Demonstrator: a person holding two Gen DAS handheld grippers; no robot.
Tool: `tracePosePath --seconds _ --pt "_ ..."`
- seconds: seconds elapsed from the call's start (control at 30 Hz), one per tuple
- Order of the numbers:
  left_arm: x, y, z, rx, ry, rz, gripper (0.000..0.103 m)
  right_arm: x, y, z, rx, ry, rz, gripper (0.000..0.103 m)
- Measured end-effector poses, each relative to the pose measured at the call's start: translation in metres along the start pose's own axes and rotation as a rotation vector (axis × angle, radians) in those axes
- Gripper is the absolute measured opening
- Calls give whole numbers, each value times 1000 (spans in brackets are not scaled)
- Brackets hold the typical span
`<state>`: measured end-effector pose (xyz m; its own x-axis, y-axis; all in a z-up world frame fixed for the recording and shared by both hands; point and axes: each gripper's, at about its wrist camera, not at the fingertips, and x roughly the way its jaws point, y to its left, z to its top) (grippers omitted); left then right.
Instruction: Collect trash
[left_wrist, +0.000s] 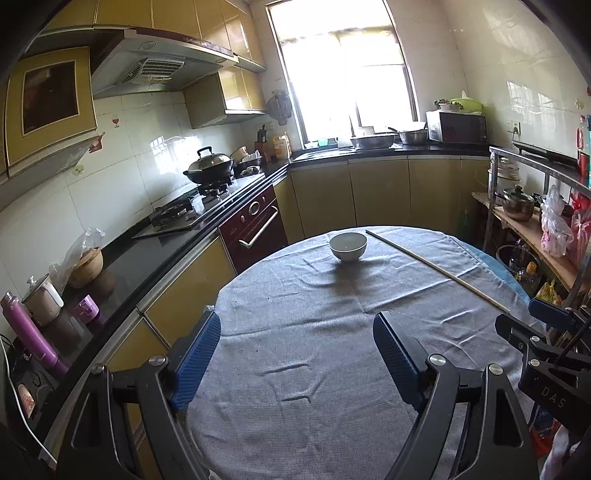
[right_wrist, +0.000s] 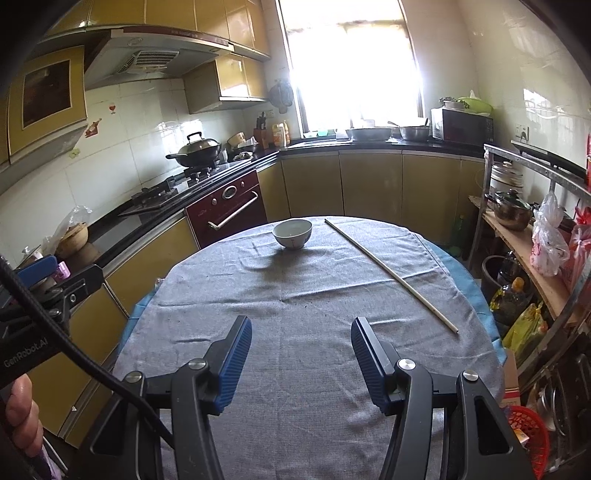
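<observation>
Two handheld claws hover over the near edge of a round counter (left_wrist: 332, 369) draped in grey cloth, in a kitchen lit by a bright window. The left claw (left_wrist: 295, 354) stands with its blue pads wide apart and nothing between them. The right claw (right_wrist: 301, 360) is parted more narrowly, also empty; only wrinkled cloth lies under both. At the far side of the counter sits a white bowl (right_wrist: 292, 233), upright, and to its right a single long pale stick (right_wrist: 391, 275) lies slantwise on the cloth, running from near the bowl toward the counter's right edge, apart from both claws. Black worktops with a covered wok (left_wrist: 209, 167) on the stove line the left wall. A thumb (right_wrist: 22, 417) shows at the right-wrist view's lower left.
</observation>
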<state>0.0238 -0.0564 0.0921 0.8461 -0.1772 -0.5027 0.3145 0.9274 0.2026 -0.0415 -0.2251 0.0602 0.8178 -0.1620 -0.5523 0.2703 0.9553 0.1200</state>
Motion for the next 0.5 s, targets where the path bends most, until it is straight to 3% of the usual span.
tracePosePath --seconds 0.5 --pt "-4 10 1 -15 -20 -2 85 -12 13 6 -28 -26 -6 60"
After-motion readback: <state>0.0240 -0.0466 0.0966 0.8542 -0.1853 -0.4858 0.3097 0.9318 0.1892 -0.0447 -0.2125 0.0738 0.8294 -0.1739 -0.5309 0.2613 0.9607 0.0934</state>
